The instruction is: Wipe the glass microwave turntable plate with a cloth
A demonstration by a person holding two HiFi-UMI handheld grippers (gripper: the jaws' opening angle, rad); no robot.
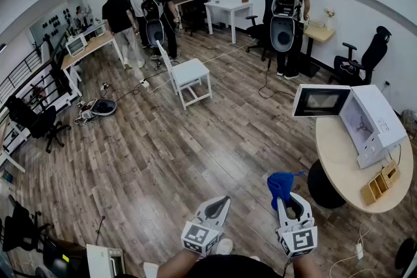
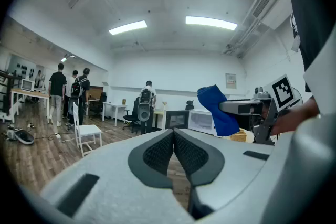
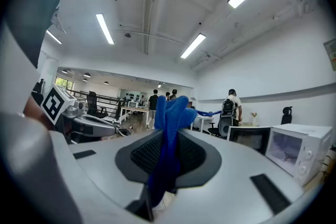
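Blue soft cloth (image 1: 280, 184) is clamped between the jaws of the right hand-held gripper (image 1: 292, 204) and is held over the brown wooden floor (image 1: 195, 140), near the round pale surface (image 1: 339, 166) on which a white box-shaped microwave (image 1: 373, 124) is stood with its door open. The left hand-held gripper (image 1: 220, 204) is held beside the right one, jaws pressed together and empty.

microwave (image 1: 374, 120) on table (image 1: 339, 159), far R | cloth (image 1: 280, 184) in R hand-held gripper (image 1: 292, 202) | chair (image 1: 191, 73) ctr, behind

Blue cloth (image 1: 280, 184) in right hand-held gripper (image 1: 292, 202); left hand-held gripper (image 1: 219, 204) alongside. Microwave (image 1: 370, 122), door open, on round surface (image 1: 339, 161).
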